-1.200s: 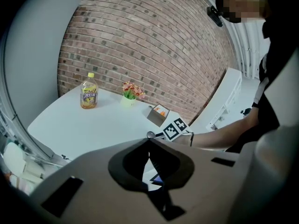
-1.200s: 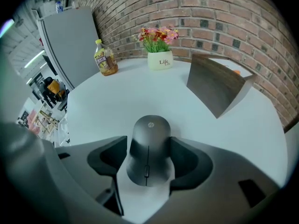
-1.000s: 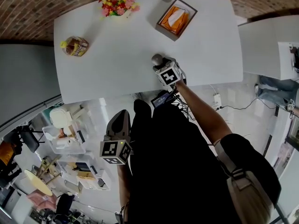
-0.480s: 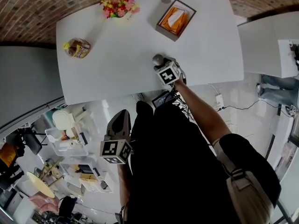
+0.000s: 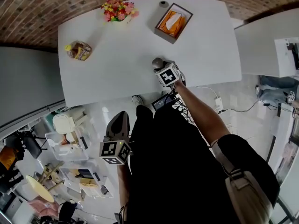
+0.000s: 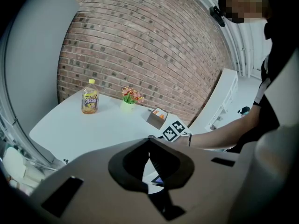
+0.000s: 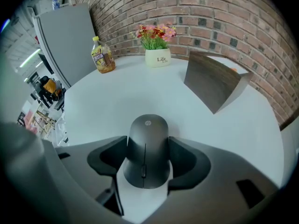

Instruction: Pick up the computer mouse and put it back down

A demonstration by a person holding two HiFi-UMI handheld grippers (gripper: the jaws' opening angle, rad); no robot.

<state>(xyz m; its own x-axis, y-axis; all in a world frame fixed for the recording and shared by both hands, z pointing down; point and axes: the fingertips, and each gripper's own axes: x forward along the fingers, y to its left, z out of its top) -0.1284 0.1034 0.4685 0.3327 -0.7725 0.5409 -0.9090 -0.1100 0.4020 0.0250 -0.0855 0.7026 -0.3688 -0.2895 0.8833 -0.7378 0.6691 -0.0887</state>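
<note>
The right gripper has its jaws closed against both sides of the dark computer mouse, which appears to rest on the white surface. Straight beyond the jaws stands a flower pot, with a brown box to their right. The left gripper holds its jaws together on nothing, well short of the surface.

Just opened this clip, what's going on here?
A person stands at a white table with a gripper in each hand. The right gripper reaches over the near edge, its jaws closed on the sides of the dark computer mouse. Whether the mouse has left the tabletop cannot be told. The left gripper hangs low beside the person, jaws together and empty. A drink bottle, flowers and a tissue box sit further back.
</note>
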